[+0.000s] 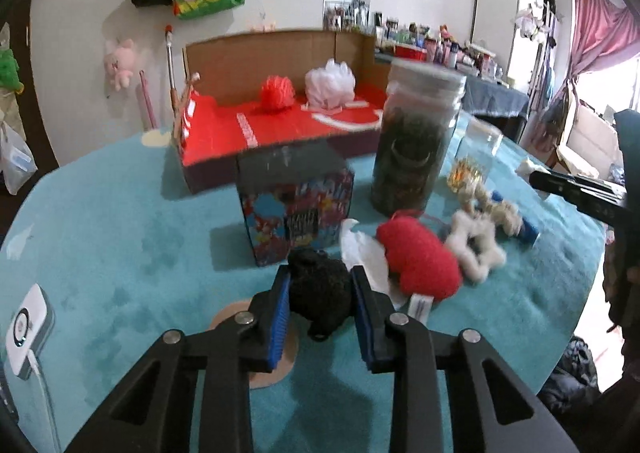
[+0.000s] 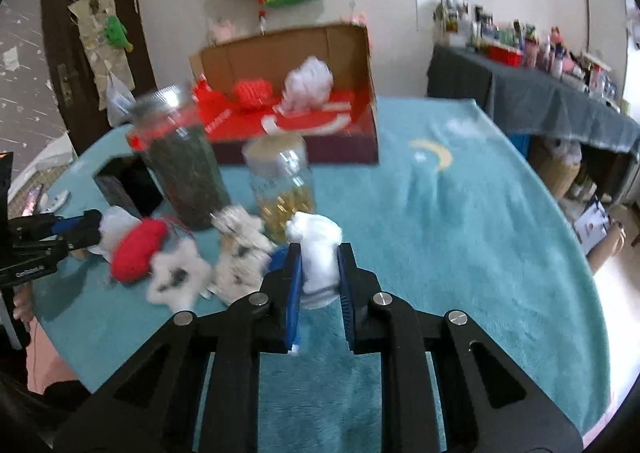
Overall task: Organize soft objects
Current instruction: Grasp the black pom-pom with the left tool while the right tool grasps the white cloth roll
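Note:
My left gripper (image 1: 320,285) is shut on a black fuzzy soft toy (image 1: 320,293), held just above the teal cloth. My right gripper (image 2: 318,265) is shut on a white soft object (image 2: 318,249). A red plush heart (image 1: 420,261) and a white fluffy star (image 1: 474,247) lie right of the black toy; both also show in the right wrist view as the heart (image 2: 138,249) and the star (image 2: 176,277). An open cardboard box (image 1: 280,53) with a red floor holds a red pom-pom (image 1: 277,91) and a white pouf (image 1: 330,83).
A tall dark-filled jar (image 1: 416,141), a smaller glass jar (image 1: 476,149) and a colourful printed box (image 1: 296,205) stand between the soft toys and the cardboard box. A white device (image 1: 26,329) lies at the left edge of the cloth. A cluttered side table (image 2: 540,65) stands at right.

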`<state>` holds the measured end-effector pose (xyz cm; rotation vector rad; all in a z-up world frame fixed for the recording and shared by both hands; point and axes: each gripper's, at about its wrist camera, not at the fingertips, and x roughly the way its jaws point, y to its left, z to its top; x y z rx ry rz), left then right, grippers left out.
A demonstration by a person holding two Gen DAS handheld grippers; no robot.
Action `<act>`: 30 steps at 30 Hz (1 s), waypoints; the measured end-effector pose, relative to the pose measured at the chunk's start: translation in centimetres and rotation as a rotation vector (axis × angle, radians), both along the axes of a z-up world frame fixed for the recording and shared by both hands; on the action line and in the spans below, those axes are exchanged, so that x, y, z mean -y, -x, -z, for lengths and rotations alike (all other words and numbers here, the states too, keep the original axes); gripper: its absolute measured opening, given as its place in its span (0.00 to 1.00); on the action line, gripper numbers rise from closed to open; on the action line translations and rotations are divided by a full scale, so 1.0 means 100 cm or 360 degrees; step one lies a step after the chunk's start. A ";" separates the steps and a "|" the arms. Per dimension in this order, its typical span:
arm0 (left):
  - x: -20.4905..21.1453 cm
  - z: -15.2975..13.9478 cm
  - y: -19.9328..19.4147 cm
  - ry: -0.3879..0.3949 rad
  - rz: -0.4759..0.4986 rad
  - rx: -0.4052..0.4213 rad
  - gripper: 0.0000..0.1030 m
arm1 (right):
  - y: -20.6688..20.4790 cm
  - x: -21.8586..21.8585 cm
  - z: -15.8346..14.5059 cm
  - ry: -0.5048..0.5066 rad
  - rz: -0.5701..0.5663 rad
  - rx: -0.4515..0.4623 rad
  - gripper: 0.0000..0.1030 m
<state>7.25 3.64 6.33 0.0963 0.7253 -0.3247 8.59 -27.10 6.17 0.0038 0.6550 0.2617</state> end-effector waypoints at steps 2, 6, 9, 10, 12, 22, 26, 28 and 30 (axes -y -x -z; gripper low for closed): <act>0.005 -0.008 0.003 0.0006 -0.0006 0.0052 0.30 | 0.006 -0.008 -0.007 -0.0020 -0.0031 0.0036 0.16; 0.013 -0.019 0.008 0.0004 -0.0007 0.0138 0.30 | 0.014 -0.025 -0.014 -0.0051 -0.0083 0.0096 0.16; 0.015 -0.025 0.009 -0.0004 -0.0017 0.0168 0.30 | 0.018 -0.034 -0.015 -0.0064 -0.0111 0.0113 0.16; 0.014 -0.026 0.008 -0.0003 -0.0012 0.0166 0.30 | 0.019 -0.036 -0.015 -0.0062 -0.0118 0.0114 0.16; 0.012 -0.025 0.007 0.0060 0.0028 0.0131 0.30 | 0.019 -0.038 -0.015 -0.0072 -0.0131 0.0107 0.16; -0.002 0.015 -0.003 -0.0022 -0.0085 -0.0037 0.32 | 0.012 -0.044 0.009 -0.0091 -0.0159 -0.0033 0.16; -0.006 0.020 -0.001 -0.0023 -0.0063 -0.0046 0.37 | 0.013 -0.050 0.018 -0.0045 -0.0166 -0.0046 0.17; -0.006 0.021 0.000 -0.0051 -0.0050 -0.0044 0.38 | 0.014 -0.053 0.021 -0.0016 -0.0173 -0.0044 0.17; -0.006 0.022 0.002 -0.0058 -0.0043 -0.0042 0.39 | 0.014 -0.053 0.023 -0.0010 -0.0182 -0.0052 0.17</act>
